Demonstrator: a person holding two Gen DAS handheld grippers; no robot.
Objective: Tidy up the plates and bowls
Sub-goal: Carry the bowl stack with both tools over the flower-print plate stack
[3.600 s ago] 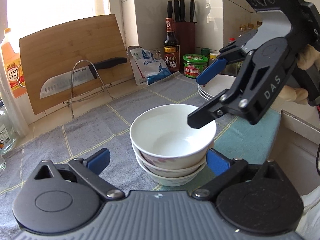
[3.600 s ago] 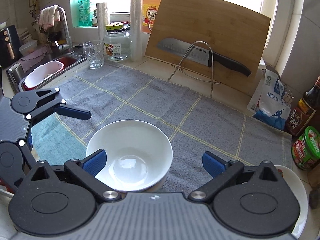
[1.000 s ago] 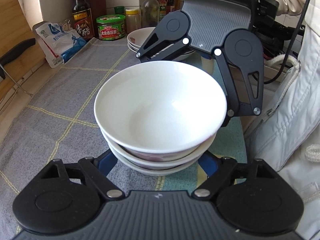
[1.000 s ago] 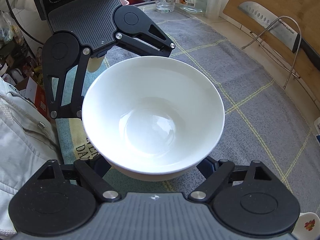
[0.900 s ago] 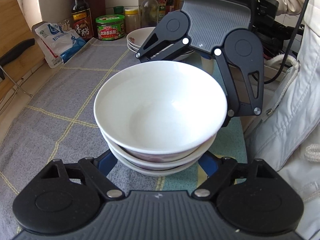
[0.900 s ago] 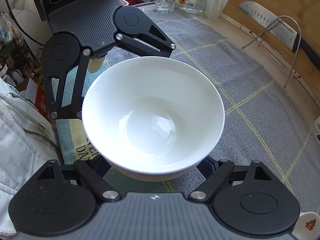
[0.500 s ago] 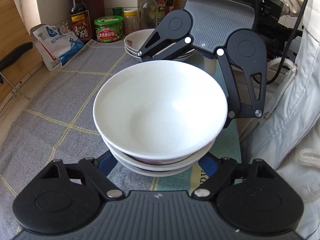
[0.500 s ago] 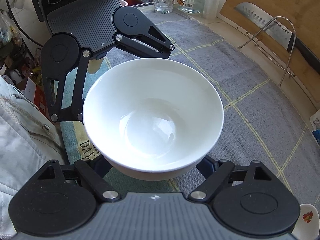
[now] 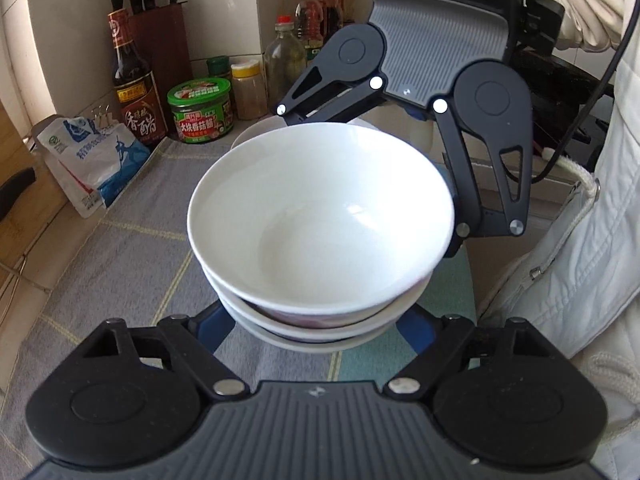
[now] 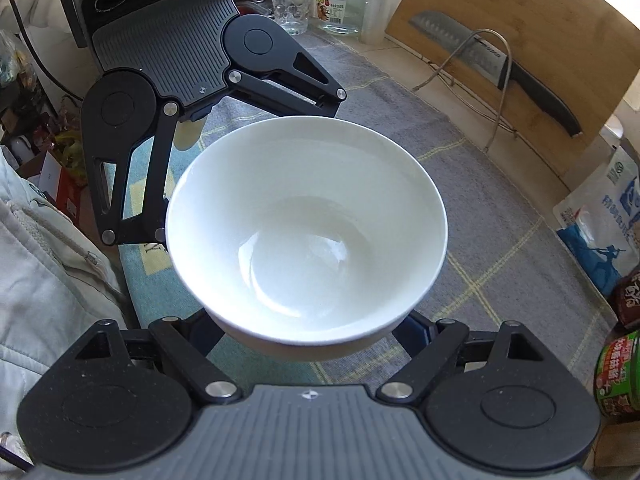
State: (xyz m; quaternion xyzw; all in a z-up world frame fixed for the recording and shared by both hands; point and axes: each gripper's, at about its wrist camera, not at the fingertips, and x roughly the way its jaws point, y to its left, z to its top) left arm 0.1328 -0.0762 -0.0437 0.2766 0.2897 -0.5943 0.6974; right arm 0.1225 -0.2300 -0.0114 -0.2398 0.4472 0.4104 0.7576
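Above the grey cloth, three nested white bowls, empty.

The stacked bowls are glossy white inside, with a reddish pattern on the outer wall of the top one. The cloth over the counter is grey, crossed by thin yellow lines, and turns teal toward the counter's front edge. The jar has a green lid and a green-and-red label. The bag is white and blue. The cutting board is light brown wood. Gripper pads are blue on black linkages.
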